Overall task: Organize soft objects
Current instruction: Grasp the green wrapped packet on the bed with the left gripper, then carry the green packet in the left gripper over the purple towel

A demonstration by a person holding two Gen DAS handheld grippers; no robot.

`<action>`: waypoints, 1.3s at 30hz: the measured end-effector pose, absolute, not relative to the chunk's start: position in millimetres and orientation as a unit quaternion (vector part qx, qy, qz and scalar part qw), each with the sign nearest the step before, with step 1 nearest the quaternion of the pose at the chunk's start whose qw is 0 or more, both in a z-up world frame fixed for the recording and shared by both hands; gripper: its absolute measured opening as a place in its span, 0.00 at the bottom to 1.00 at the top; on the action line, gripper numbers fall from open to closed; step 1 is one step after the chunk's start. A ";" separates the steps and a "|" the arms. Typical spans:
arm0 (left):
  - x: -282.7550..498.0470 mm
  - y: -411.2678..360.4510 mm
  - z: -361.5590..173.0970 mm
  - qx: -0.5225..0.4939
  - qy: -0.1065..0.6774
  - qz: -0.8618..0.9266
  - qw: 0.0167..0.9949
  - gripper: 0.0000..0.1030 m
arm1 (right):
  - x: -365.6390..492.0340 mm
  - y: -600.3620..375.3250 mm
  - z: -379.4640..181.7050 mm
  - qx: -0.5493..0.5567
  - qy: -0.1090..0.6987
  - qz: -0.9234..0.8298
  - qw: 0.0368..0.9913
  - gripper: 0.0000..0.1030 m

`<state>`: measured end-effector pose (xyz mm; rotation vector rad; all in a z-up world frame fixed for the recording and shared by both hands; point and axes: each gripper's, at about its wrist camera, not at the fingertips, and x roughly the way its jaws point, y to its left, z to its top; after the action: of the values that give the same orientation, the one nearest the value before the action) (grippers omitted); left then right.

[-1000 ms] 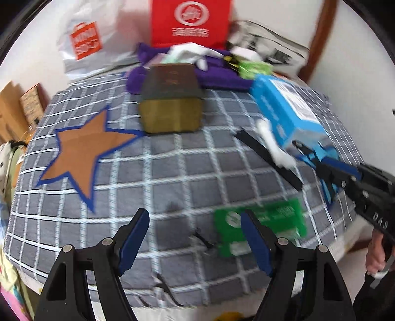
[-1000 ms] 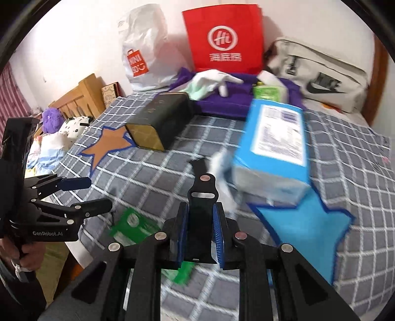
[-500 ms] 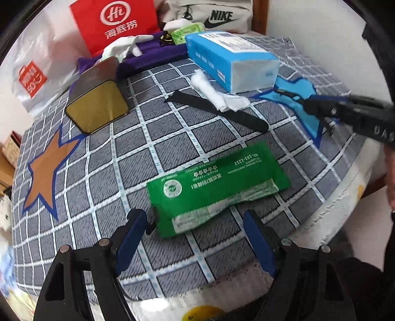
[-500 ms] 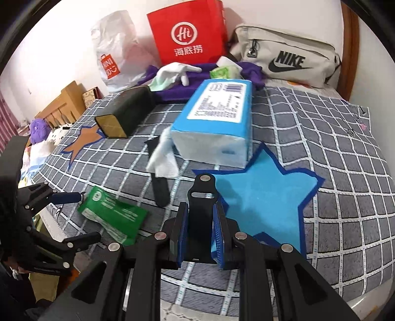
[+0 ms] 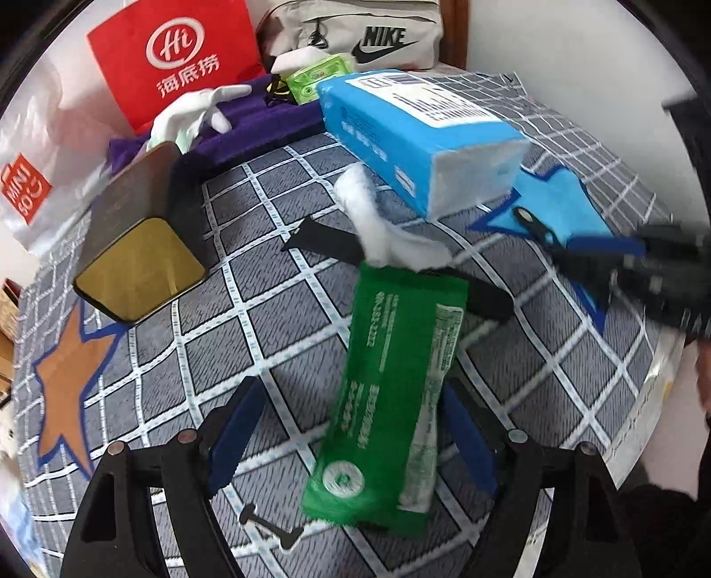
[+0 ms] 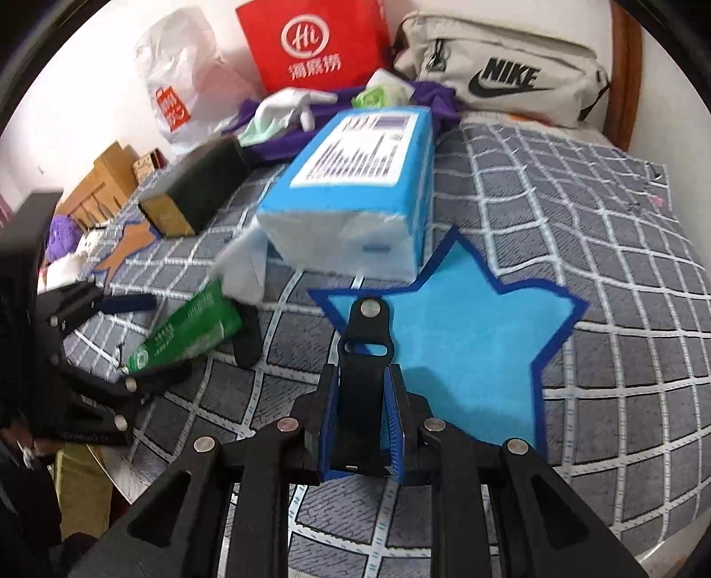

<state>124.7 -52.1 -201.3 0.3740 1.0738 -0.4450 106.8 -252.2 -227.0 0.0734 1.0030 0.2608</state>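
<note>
A green plastic packet [image 5: 391, 400] lies on the grey checked bedspread [image 5: 275, 338], lengthwise between the fingers of my left gripper [image 5: 351, 440]. That gripper is open; its left pad stands well clear of the packet and its right pad is close beside the edge. The right wrist view shows the same packet [image 6: 191, 329] inside my left gripper [image 6: 146, 342]. My right gripper [image 6: 362, 378] is shut on a black strap [image 6: 364, 338] and hangs over the blue star patch [image 6: 466, 355]. A white tissue wad [image 5: 377, 226] rests on a second black strap [image 5: 329, 242].
A blue tissue pack [image 5: 422, 146] lies just behind the star. A black and gold box [image 5: 137, 249] sits at the left by an orange star [image 5: 66, 378]. Purple cloth [image 5: 249, 129], a white glove [image 5: 195, 111], a red bag [image 6: 311, 40] and a Nike bag [image 6: 502, 66] line the back. The bed edge [image 5: 657, 391] runs at the right.
My left gripper has come down over the green packet and rolled, so the packet now lies lengthwise between its fingers. My right gripper has sunk toward the blue star with the strap.
</note>
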 end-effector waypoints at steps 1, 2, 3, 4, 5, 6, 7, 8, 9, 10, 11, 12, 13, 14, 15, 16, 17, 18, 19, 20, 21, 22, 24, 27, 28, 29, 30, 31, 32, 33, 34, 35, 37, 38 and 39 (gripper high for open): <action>126.8 -50.2 -202.4 0.164 0.506 -0.211 0.820 0.79 | 107.2 -250.3 -230.2 0.028 0.482 0.122 0.867 0.21; 127.8 -48.8 -203.4 0.156 0.506 -0.214 0.821 0.78 | 106.2 -249.9 -230.3 0.026 0.478 0.122 0.869 0.22; 128.3 -47.8 -203.9 0.150 0.504 -0.215 0.823 0.77 | 105.3 -249.7 -229.9 0.026 0.476 0.122 0.871 0.22; 128.5 -47.0 -204.3 0.145 0.501 -0.214 0.826 0.75 | 105.8 -250.4 -230.5 0.029 0.477 0.123 0.870 0.22; 128.4 -46.7 -204.0 0.142 0.499 -0.212 0.828 0.69 | 107.1 -251.6 -230.8 0.035 0.478 0.123 0.869 0.23; 128.4 -46.6 -203.1 0.140 0.498 -0.213 0.829 0.57 | 108.7 -252.3 -230.9 0.039 0.478 0.122 0.869 0.23; 129.0 -46.2 -201.4 0.135 0.496 -0.216 0.830 0.50 | 110.0 -252.2 -231.2 0.042 0.477 0.121 0.870 0.23; 129.7 -45.6 -200.4 0.130 0.497 -0.218 0.830 0.42 | 111.0 -251.3 -231.5 0.042 0.475 0.119 0.871 0.25; 130.9 -44.9 -200.2 0.126 0.499 -0.218 0.829 0.40 | 111.7 -249.0 -231.7 0.041 0.472 0.115 0.873 0.26; 131.8 -43.9 -200.2 0.124 0.499 -0.218 0.829 0.38 | 111.7 -246.7 -231.8 0.038 0.469 0.113 0.875 0.27; 132.1 -42.8 -200.1 0.124 0.498 -0.219 0.830 0.34 | 111.7 -243.6 -232.3 0.029 0.466 0.109 0.877 0.27; 132.3 -41.1 -199.7 0.119 0.499 -0.219 0.830 0.31 | 110.9 -238.8 -232.6 0.012 0.464 0.104 0.880 0.27; 132.2 -37.4 -198.7 0.107 0.504 -0.219 0.829 0.29 | 110.8 -235.7 -232.3 0.001 0.462 0.100 0.881 0.26; 131.4 -34.4 -197.8 0.097 0.506 -0.219 0.828 0.27 | 109.8 -232.1 -232.2 -0.012 0.460 0.095 0.883 0.23; 131.3 -31.8 -197.1 0.090 0.509 -0.219 0.828 0.26 | 108.9 -229.4 -232.2 -0.023 0.459 0.096 0.883 0.22; 130.0 -28.5 -195.8 0.084 0.509 -0.216 0.829 0.26 | 108.6 -228.6 -231.7 -0.027 0.458 0.096 0.883 0.22; 128.5 -26.5 -194.6 0.082 0.508 -0.213 0.830 0.26 | 108.0 -229.2 -230.7 -0.025 0.461 0.100 0.882 0.22; 127.1 -24.1 -192.8 0.081 0.507 -0.209 0.832 0.26 | 107.8 -230.6 -229.7 -0.018 0.463 0.104 0.880 0.21; 125.3 -20.6 -190.1 0.076 0.507 -0.204 0.834 0.26 | 107.4 -232.3 -228.4 -0.011 0.463 0.108 0.879 0.21; 124.3 -17.9 -187.8 0.072 0.506 -0.201 0.836 0.26 | 106.7 -233.7 -227.0 -0.006 0.464 0.111 0.879 0.21; 122.7 -15.2 -185.2 0.069 0.504 -0.200 0.837 0.26 | 105.5 -234.6 -225.3 -0.005 0.463 0.113 0.879 0.21; 120.9 -11.8 -181.5 0.064 0.503 -0.196 0.840 0.26 | 104.6 -234.8 -223.1 -0.004 0.461 0.113 0.880 0.21; 119.8 -7.1 -176.4 0.062 0.500 -0.188 0.843 0.26 | 103.3 -234.9 -217.6 -0.001 0.458 0.116 0.881 0.21; 120.8 1.5 -167.0 0.057 0.495 -0.168 0.851 0.26 | 101.2 -234.1 -207.3 0.004 0.453 0.125 0.883 0.21; 121.8 4.1 -163.6 0.053 0.493 -0.165 0.853 0.26 | 100.7 -233.0 -204.8 0.004 0.451 0.127 0.883 0.21; 123.0 6.4 -160.1 0.050 0.490 -0.161 0.855 0.26 | 100.4 -232.0 -201.9 0.005 0.450 0.131 0.884 0.21; 124.6 8.7 -156.0 0.047 0.487 -0.156 0.858 0.26 | 100.0 -231.3 -199.7 0.004 0.448 0.132 0.884 0.21; 124.8 10.2 -153.6 0.047 0.485 -0.155 0.859 0.26 | 99.9 -230.6 -197.4 0.005 0.448 0.134 0.884 0.21; 126.3 12.0 -149.6 0.046 0.482 -0.153 0.862 0.26 | 100.6 -230.4 -194.7 0.007 0.447 0.138 0.884 0.21; 127.7 13.6 -145.9 0.044 0.479 -0.150 0.864 0.26 | 100.9 -230.0 -191.6 0.010 0.446 0.142 0.883 0.21; 129.6 14.8 -143.0 0.043 0.478 -0.147 0.865 0.26 | 101.3 -229.8 -187.3 0.012 0.444 0.145 0.884 0.21; 131.9 16.2 -138.8 0.041 0.474 -0.144 0.867 0.26 | 101.6 -229.5 -183.7 0.012 0.441 0.147 0.885 0.21; 136.3 18.0 -132.1 0.036 0.469 -0.141 0.871 0.26 | 103.5 -228.9 -175.1 0.012 0.434 0.154 0.888 0.21; 138.5 18.9 -129.8 0.035 0.467 -0.140 0.872 0.26 | 105.1 -228.9 -171.1 0.013 0.431 0.157 0.889 0.21; 141.7 20.1 -126.6 0.033 0.465 -0.137 0.874 0.26 | 107.0 -228.8 -168.2 0.014 0.429 0.159 0.889 0.21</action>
<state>141.7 20.1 -126.6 0.0689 0.9712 -0.2866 107.0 -228.8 -168.2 0.0299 0.8913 0.3312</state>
